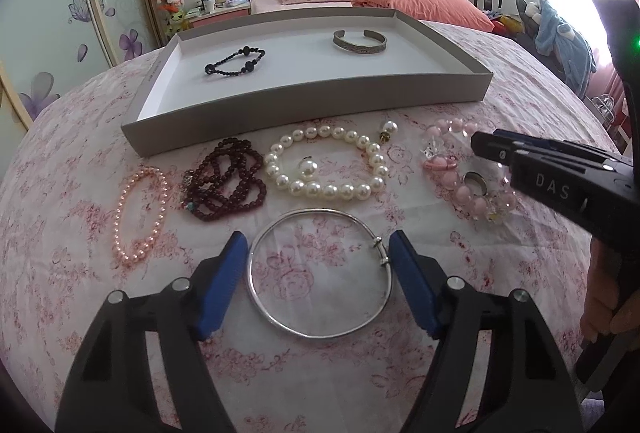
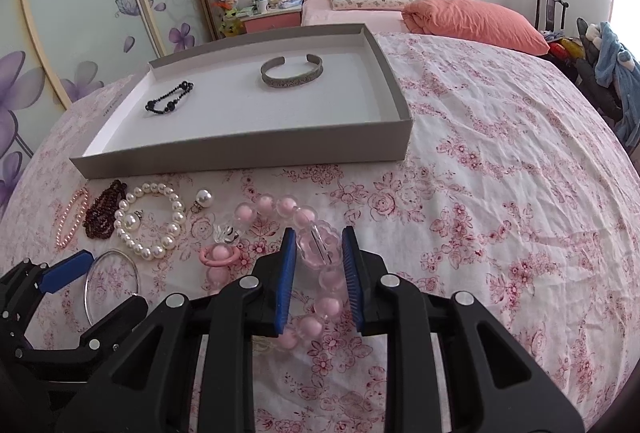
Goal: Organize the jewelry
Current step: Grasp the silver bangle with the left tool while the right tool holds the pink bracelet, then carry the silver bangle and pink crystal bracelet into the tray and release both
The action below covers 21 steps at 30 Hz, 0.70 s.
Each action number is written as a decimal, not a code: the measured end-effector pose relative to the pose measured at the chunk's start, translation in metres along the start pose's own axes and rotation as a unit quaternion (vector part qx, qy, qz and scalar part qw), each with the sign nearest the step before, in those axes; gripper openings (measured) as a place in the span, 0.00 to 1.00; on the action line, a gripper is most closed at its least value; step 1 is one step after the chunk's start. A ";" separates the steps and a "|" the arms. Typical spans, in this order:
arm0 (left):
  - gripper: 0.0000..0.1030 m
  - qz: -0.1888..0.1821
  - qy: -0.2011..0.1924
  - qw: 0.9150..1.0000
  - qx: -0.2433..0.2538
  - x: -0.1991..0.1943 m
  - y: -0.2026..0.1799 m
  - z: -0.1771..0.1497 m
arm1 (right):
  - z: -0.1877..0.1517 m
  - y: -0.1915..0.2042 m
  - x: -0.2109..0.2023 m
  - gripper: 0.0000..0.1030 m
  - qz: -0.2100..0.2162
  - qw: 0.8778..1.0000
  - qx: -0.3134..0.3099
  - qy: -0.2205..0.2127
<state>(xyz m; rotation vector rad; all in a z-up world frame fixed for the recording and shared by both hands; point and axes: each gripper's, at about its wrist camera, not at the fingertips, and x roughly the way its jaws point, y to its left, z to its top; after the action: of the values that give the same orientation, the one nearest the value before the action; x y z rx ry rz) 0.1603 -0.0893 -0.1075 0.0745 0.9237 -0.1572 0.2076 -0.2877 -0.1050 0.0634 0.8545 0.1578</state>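
A grey tray (image 1: 304, 101) (image 2: 248, 153) holds a black bead bracelet (image 1: 235, 60) (image 2: 170, 102) and a silver cuff (image 1: 360, 41) (image 2: 291, 73). On the floral cloth lie a thin silver bangle (image 1: 320, 273) (image 2: 110, 283), a white pearl bracelet (image 1: 326, 163) (image 2: 150, 219), dark red beads (image 1: 226, 179) (image 2: 105, 209), a pink pearl strand (image 1: 140, 209) (image 2: 72, 217) and a pink bead bracelet (image 1: 464, 169) (image 2: 316, 269). My left gripper (image 1: 320, 249) is open with the bangle between its fingers. My right gripper (image 2: 318, 245) is open around the pink bead bracelet's far side.
Two loose pearl earrings (image 1: 387, 131) (image 1: 308, 167) lie by the white pearl bracelet. A small ring (image 1: 474, 181) lies inside the pink bracelet. A bed with an orange pillow (image 2: 472, 17) and a nightstand stand behind. Floral cloth stretches right of the tray (image 2: 500, 161).
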 end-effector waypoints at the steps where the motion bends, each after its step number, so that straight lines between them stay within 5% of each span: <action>1: 0.69 -0.001 0.000 1.000 -0.003 -0.001 0.002 -0.001 | 0.001 0.001 -0.003 0.24 0.003 1.000 0.000 -0.006; 21: 0.69 0.029 -0.105 0.993 -0.035 -0.059 0.042 -0.009 | -0.004 0.031 -0.064 0.24 0.103 0.990 -0.015 -0.099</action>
<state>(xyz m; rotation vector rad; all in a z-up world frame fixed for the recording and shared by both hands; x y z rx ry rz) 0.1259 -0.0406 -0.0661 0.0187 0.7158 -0.0770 0.1596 -0.2680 -0.0565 0.1361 0.6463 0.3525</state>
